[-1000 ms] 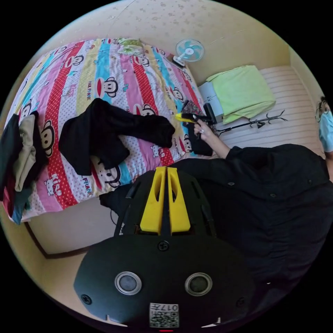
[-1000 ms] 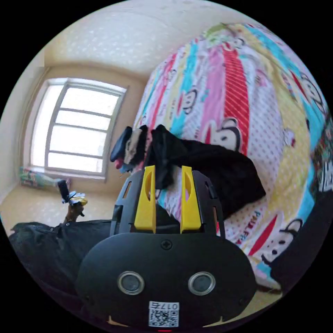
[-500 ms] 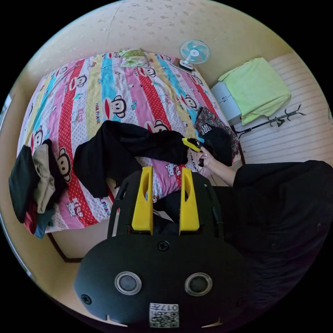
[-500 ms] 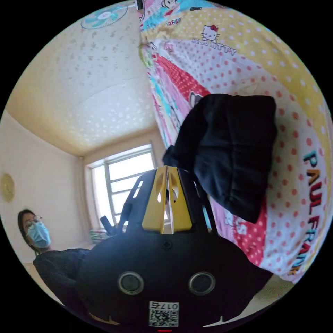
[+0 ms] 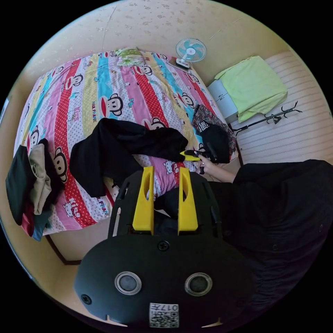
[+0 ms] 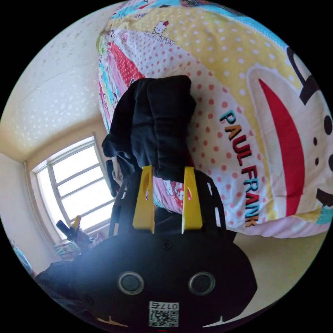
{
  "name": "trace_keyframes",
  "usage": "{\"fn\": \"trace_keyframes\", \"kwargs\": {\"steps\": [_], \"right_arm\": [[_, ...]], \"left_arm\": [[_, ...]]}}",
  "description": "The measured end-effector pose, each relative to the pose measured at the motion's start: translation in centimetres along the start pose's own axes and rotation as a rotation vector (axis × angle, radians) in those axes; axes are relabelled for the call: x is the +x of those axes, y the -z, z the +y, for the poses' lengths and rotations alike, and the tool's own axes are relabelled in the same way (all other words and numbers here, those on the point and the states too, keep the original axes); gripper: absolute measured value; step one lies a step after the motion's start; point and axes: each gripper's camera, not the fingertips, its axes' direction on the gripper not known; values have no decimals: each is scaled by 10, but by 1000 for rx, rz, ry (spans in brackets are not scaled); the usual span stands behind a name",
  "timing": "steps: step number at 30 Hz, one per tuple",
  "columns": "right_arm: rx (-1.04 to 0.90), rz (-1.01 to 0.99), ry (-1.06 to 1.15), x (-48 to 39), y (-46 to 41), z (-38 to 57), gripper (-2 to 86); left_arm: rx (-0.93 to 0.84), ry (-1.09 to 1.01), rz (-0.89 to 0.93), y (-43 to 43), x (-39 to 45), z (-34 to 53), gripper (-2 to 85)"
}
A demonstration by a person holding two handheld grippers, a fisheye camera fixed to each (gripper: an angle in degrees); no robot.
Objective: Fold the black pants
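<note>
Your black pants [image 5: 121, 145] lie crumpled on the striped bed [image 5: 86, 90], near its front edge, one leg end reaching toward the right corner. Your right gripper [image 6: 168, 173] has its fingers spread at that leg end (whether they touch the cloth, I cannot tell). Your left gripper [image 5: 163, 173] hangs off the front edge, fingers apart, gripping nothing, and a clothes pile [image 5: 29, 184] sits at the left corner.

Left view high above bed [image 5: 86, 90] — right view close, low.
</note>
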Motion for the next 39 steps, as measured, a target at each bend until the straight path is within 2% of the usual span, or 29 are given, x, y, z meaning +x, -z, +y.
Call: {"fn": "trace_keyframes", "kwargs": {"steps": [1,3,4,10,13,15,16,18,21,23,25,28,30,34,37,39], "right_arm": [[22,-72,57,-5,4,4,65],[147,-380,181,-29,28,22,31],[158,-419,210,-37,33,25,28],[9,-506,617,-177,38,70,22],[-114,-599,813,-247,15,126,22],[-177,-580,972,-290,-1,180,23],[-172,-565,999,-296,-3,192,23],[-88,-555,1035,-302,5,229,25],[36,-455,1141,-293,25,274,29],[128,-435,1197,-276,37,303,32],[228,-355,1229,-252,42,332,37],[332,-117,1209,-204,29,379,62],[424,78,1222,-164,-1,419,112],[511,286,1188,-126,-58,466,192],[682,370,1225,-137,-88,497,231],[853,427,1372,-174,-98,524,242]], "left_arm": [[7,-23,-3,-1,3,2,110],[18,-71,-19,-2,10,2,113],[22,-115,-25,-3,16,0,119],[50,-356,-111,-22,57,-34,156],[68,-433,-242,-33,75,-43,165],[128,-470,-365,-29,85,-35,145],[221,-475,-441,-16,91,-23,118],[341,-495,-459,11,94,-5,73],[447,-461,-226,76,84,5,28],[479,-365,88,123,59,-3,10],[470,-327,295,141,42,-11,4],[525,-317,513,172,32,-10,-3],[574,-375,556,198,39,-6,-4],[664,-548,606,266,72,8,-6],[724,-635,633,312,88,21,-7],[758,-674,648,337,93,30,-7]]}}
